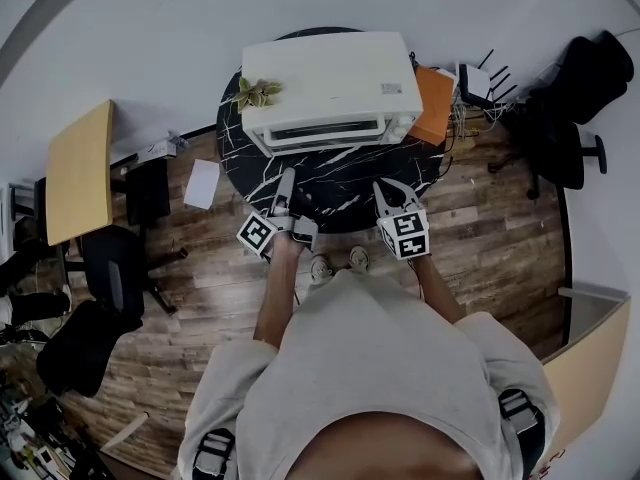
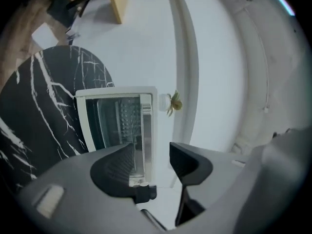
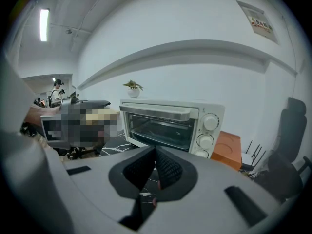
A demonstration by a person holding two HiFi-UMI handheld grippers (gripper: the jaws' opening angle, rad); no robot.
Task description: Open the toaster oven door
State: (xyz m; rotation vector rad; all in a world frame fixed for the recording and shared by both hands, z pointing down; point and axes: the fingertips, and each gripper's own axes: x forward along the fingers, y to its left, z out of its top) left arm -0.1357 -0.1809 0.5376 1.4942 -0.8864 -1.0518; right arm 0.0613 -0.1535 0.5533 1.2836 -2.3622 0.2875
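Two grippers hover at 6 o'clock from the white toaster oven [image 1: 330, 88], which sits shut on the black counter [image 1: 340, 193]. Left gripper [image 1: 286, 180] fingers are spread apart, holding nothing. Right gripper [image 1: 386, 190] fingers are pressed together, empty.

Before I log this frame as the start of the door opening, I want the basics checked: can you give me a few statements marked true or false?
1. The toaster oven has its door shut. True.
2. The left gripper has its jaws together. False: they stand apart, with nothing held.
3. The right gripper is clamped on the door. False: its jaws are together, short of the oven, holding nothing.
4. A small plant sits on top of the oven. True.
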